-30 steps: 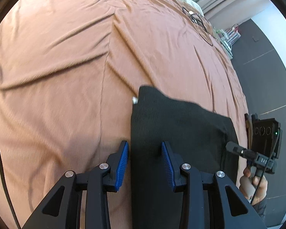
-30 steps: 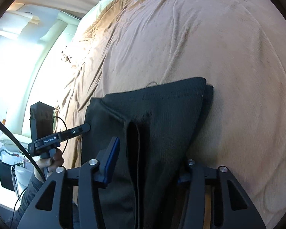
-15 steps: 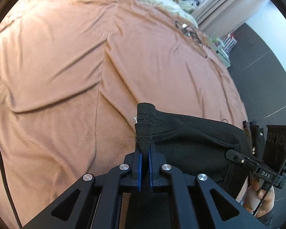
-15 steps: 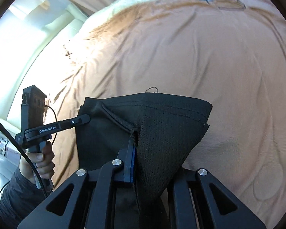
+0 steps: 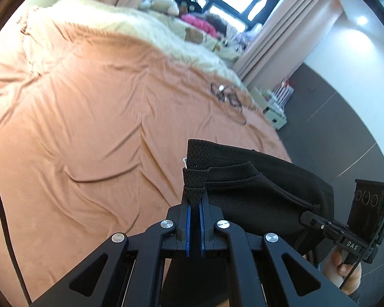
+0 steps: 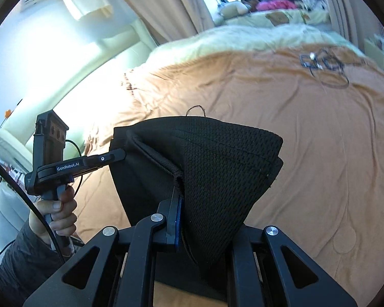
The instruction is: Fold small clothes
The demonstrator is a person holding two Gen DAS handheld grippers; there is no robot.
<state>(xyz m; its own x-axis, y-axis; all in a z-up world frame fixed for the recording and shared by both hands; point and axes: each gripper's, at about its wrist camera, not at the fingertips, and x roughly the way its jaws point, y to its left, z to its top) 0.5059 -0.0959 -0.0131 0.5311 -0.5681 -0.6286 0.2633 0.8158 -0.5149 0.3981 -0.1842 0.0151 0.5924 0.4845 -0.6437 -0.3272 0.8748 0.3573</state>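
A small black mesh garment [image 5: 256, 194] hangs between my two grippers, lifted above the orange bedspread [image 5: 89, 117]. My left gripper [image 5: 194, 204] is shut on one bunched edge of it. My right gripper [image 6: 179, 199] is shut on the opposite edge, and the cloth [image 6: 217, 174] drapes over its right finger and hides it. The right gripper shows at the lower right in the left wrist view [image 5: 320, 223]. The left gripper shows at the left in the right wrist view [image 6: 115, 156], held by a hand.
A tangle of dark cables [image 5: 230, 97] lies on the far right part of the bed, also in the right wrist view [image 6: 322, 66]. A cream fluffy blanket [image 5: 130, 23] and cluttered things line the far edge. Grey floor [image 5: 332, 133] lies to the right.
Both grippers closed on the garment's edges about half a second ago and have since lifted it up off the bed. The views have tilted up toward the far side of the room.
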